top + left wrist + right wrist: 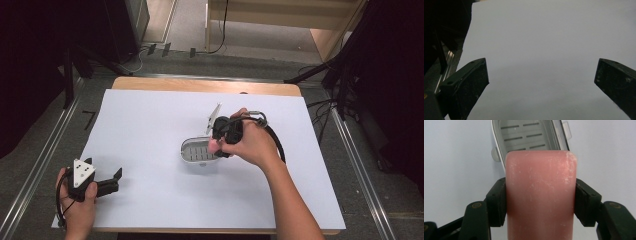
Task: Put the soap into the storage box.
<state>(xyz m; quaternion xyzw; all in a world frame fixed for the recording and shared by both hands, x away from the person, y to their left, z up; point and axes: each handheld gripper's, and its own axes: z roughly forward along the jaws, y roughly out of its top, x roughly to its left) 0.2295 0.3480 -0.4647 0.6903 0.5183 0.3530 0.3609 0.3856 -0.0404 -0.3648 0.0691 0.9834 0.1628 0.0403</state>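
A pink soap bar (541,195) is clamped between the jaws of the right gripper (541,202), held just above the near end of an open grey soap box (198,151) whose slotted floor shows behind the bar and whose clear lid (214,118) stands tilted up at the far side. The box sits near the middle of the white sheet (150,130) covering the desk (200,85). The left gripper (112,181) rests well apart at the sheet's near-left corner, jaws spread wide over bare paper, nothing between them.
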